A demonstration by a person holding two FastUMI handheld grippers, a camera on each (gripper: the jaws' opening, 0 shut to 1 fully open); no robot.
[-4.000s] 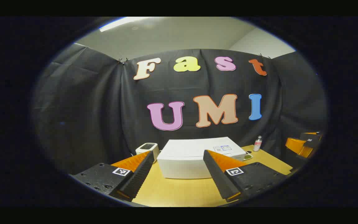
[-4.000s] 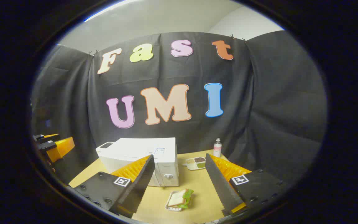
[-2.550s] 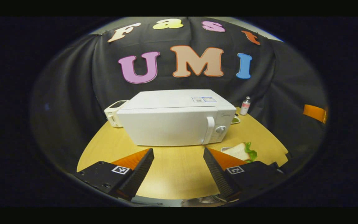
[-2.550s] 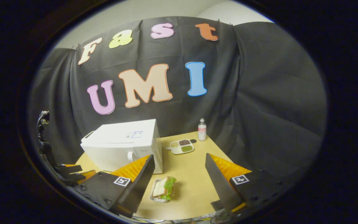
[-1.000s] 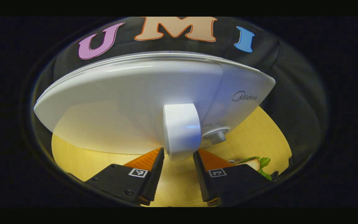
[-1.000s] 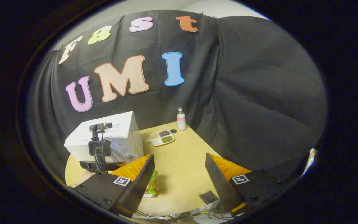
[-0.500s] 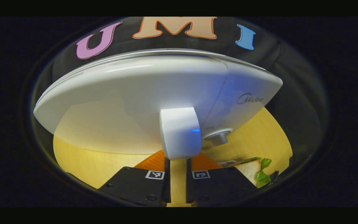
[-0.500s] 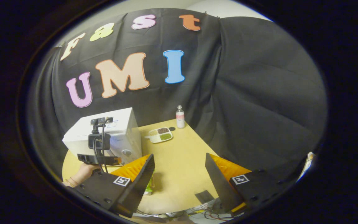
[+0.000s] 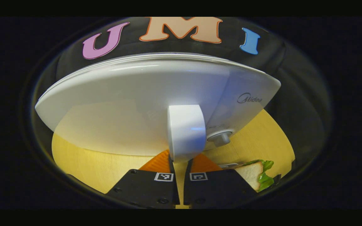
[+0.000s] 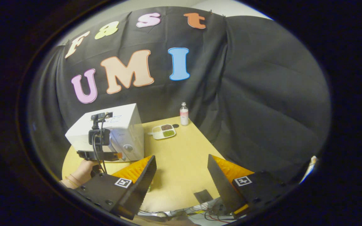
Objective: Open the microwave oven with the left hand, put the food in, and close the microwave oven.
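Fingers of the left gripper (image 9: 180, 163) pinch the microwave (image 9: 130, 103) door's handle (image 9: 185, 131) at its lower end; the right gripper (image 10: 181, 175) hangs open. Such a low grip may slip off when pulling. The sandwich (image 9: 253, 172) waits on the table (image 9: 83, 163).

— What carries it all? A light wooden table (image 10: 181, 157) with a rounded front edge, set against the black cloth.

— And on it? A boxy white microwave oven (image 10: 118, 131) stands at the left. Near the back edge lies a white divided tray of brown and green fillings (image 10: 163, 131), with a small clear bottle with a pink label (image 10: 184, 114) upright just behind it.

— Anything nearer? In the left gripper view, a white-bread sandwich with green lettuce (image 9: 256, 172) lies to the oven's right.
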